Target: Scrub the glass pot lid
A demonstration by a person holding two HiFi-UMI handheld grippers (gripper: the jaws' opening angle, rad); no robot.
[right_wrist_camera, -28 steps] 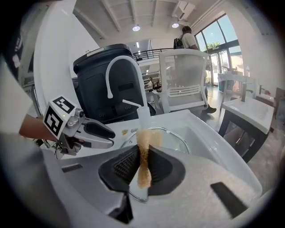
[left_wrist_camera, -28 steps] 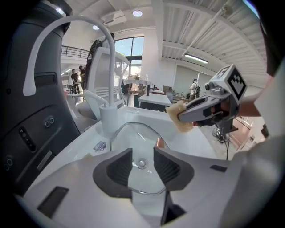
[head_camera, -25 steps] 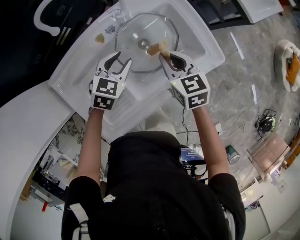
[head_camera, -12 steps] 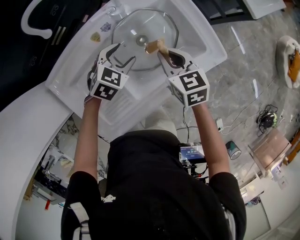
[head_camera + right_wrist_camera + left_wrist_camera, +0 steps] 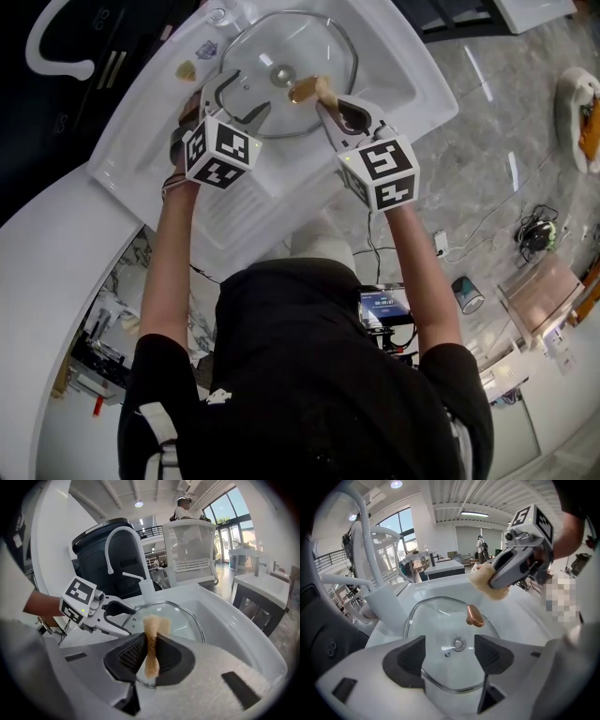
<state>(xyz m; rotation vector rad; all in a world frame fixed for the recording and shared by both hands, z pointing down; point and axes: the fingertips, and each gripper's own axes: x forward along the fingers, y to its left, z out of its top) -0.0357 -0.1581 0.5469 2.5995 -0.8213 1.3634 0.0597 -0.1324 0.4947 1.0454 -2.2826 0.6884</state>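
The glass pot lid (image 5: 272,52) lies in the white sink, steel-rimmed, with a silver fitting at its centre and a copper-coloured knob (image 5: 475,616) beside that. My left gripper (image 5: 239,98) hangs over the lid's near-left rim. Its jaws have just been opening and now stand wide, and in the left gripper view (image 5: 450,653) the lid's rim shows below the gap, untouched. My right gripper (image 5: 328,98) is shut on a tan sponge (image 5: 151,639), pinched flat and upright between the pads. It holds the sponge (image 5: 487,583) just above the lid's near-right part.
The white sink (image 5: 412,66) has a ribbed drainboard (image 5: 244,216) on the near side. A white curved faucet (image 5: 370,559) rises behind the lid at the left. A small yellowish item (image 5: 187,70) lies on the sink's ledge. A dark bin (image 5: 103,545) stands behind.
My left gripper has moved forward and down over the lid's rim, rolled, and its jaws have opened wider. The right gripper with the sponge has sunk slightly.
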